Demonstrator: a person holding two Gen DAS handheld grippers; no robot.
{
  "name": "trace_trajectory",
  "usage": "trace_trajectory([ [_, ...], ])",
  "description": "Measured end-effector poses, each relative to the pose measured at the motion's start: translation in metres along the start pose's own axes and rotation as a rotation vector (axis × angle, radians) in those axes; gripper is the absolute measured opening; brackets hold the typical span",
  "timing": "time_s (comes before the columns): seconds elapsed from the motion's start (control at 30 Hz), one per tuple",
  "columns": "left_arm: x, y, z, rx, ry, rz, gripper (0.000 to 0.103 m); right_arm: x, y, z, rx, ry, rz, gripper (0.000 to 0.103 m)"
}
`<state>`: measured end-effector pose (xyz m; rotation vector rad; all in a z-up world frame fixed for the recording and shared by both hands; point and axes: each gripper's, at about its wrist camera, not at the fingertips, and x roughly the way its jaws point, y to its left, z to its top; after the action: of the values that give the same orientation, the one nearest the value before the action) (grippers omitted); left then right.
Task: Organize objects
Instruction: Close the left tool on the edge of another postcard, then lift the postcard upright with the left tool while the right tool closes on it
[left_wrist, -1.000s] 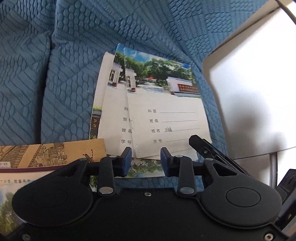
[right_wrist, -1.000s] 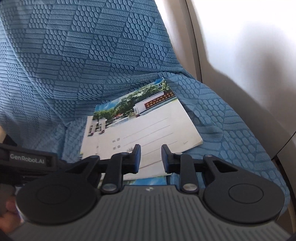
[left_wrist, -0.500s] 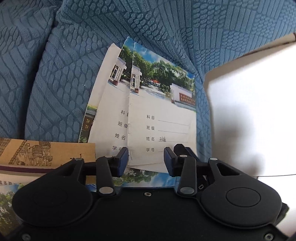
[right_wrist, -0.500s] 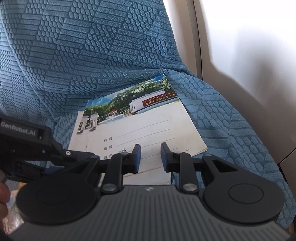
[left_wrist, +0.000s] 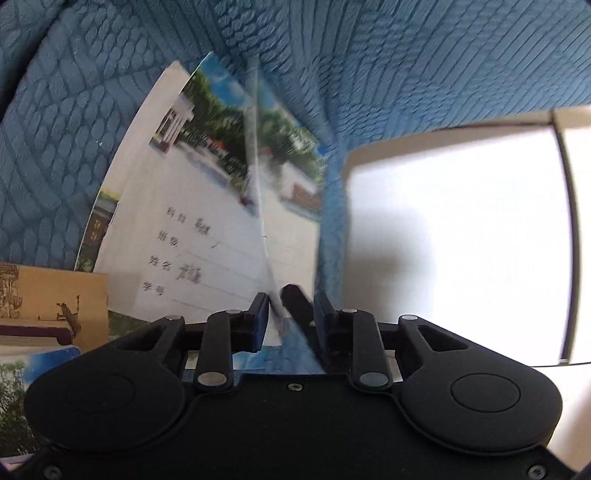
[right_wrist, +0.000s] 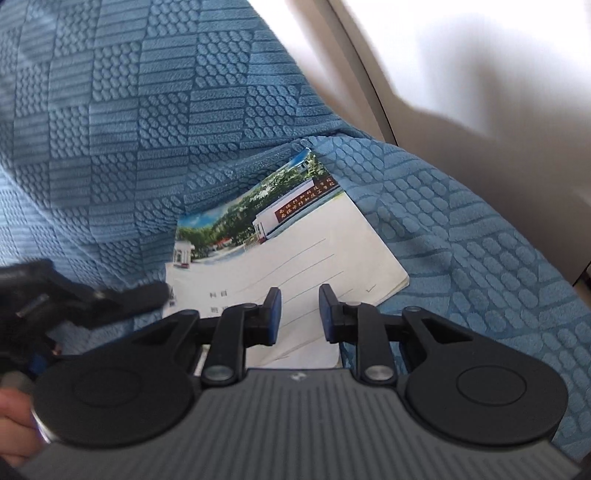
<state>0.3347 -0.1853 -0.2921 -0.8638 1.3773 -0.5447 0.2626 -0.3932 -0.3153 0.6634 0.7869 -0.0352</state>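
Several thin school notebooks with a photo cover lie on the blue textured sofa cover (right_wrist: 184, 110). In the left wrist view the top notebook (left_wrist: 258, 184) stands tilted up, seen almost edge-on. Its near edge is between the fingers of my left gripper (left_wrist: 290, 314), whose jaws are closing; a gap still shows on the right side. A black finger (left_wrist: 299, 299) of the other gripper pokes into that gap. Another notebook (left_wrist: 192, 206) lies flat to the left. My right gripper (right_wrist: 299, 314) hovers over the near edge of the notebook (right_wrist: 314, 251), its jaws narrowing with nothing pinched between them.
A brown illustrated booklet (left_wrist: 44, 291) and more books lie at the lower left. A white panel (left_wrist: 450, 240) borders the sofa on the right. A blurred finger of my left gripper (right_wrist: 147, 295) touches the notebook's left edge. A hand (right_wrist: 14, 424) shows at the lower left.
The top notebook has risen from flat to nearly edge-on between my left gripper's fingers, which have narrowed. Both views have rolled and moved closer to the notebooks; the right gripper's gap shrank slightly.
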Motion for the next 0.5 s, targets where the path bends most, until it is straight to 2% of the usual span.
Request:
trace_trajectory([
  [0.1,0.009,-0.002,-0.004,0.031,0.005,0.106,0.007,0.001,-0.005,0.0,0.043,-0.002,0.02,0.023],
  [0.3,0.008,0.006,-0.007,-0.006,-0.035,0.108,0.004,-0.005,-0.011,0.001,0.112,0.001,0.049,0.024],
  [0.33,0.007,0.006,-0.007,-0.008,-0.04,0.107,0.003,-0.008,-0.013,0.001,0.13,-0.003,0.059,0.028],
  [0.5,0.002,0.002,-0.007,-0.009,-0.089,0.123,0.002,-0.015,-0.017,-0.005,0.231,0.003,0.147,0.029],
])
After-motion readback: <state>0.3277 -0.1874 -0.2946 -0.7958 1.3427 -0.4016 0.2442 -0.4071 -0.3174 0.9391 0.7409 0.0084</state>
